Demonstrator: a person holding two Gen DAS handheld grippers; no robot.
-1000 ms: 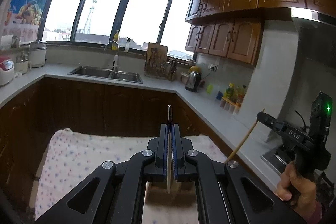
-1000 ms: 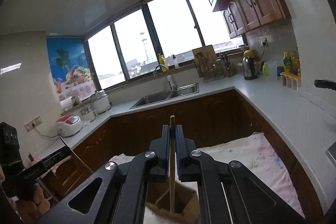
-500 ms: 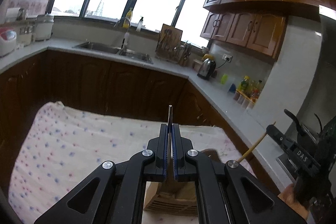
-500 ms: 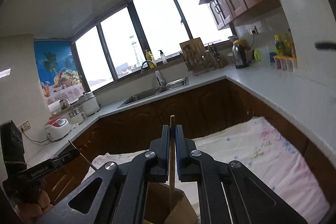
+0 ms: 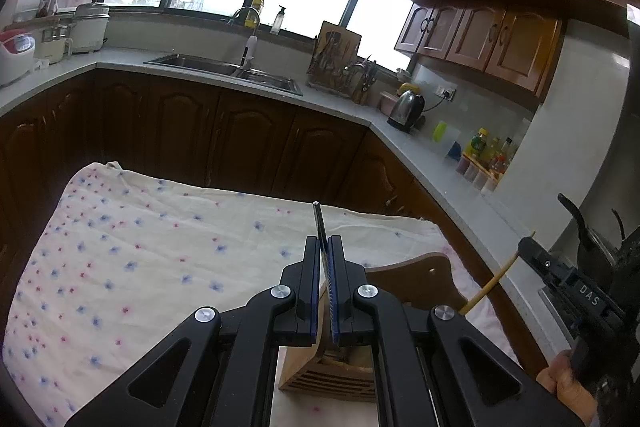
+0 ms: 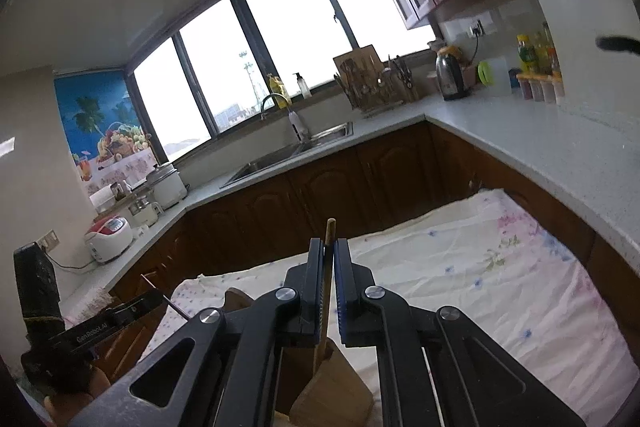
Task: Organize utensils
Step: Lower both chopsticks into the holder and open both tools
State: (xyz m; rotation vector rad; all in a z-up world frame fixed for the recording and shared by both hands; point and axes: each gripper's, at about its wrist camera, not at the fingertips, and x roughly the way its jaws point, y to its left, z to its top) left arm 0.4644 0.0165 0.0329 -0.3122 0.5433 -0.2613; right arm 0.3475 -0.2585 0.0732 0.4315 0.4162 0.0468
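Note:
My left gripper (image 5: 325,247) is shut on a thin dark metal utensil (image 5: 318,223) whose end sticks up past the fingertips. Right under it stands a wooden utensil holder (image 5: 404,279) with a slatted front, on the flowered cloth (image 5: 140,247). My right gripper (image 6: 328,247) is shut on a wooden chopstick (image 6: 330,229), whose lower end points at the holder (image 6: 332,387) below. In the left wrist view the right gripper (image 5: 526,253) and its chopstick (image 5: 492,283) hang at the holder's right side. The left gripper (image 6: 154,299) shows at the left of the right wrist view.
The cloth covers a table in front of dark wooden cabinets (image 5: 248,143). A grey counter (image 5: 440,171) runs around the room with a sink (image 5: 224,69), a kettle (image 5: 406,107), bottles (image 5: 488,155) and rice cookers (image 5: 90,27). A hand (image 5: 568,387) holds the right gripper.
Both grippers have come down toward the table with their utensils. The wooden holder now shows larger and closer beneath each one.

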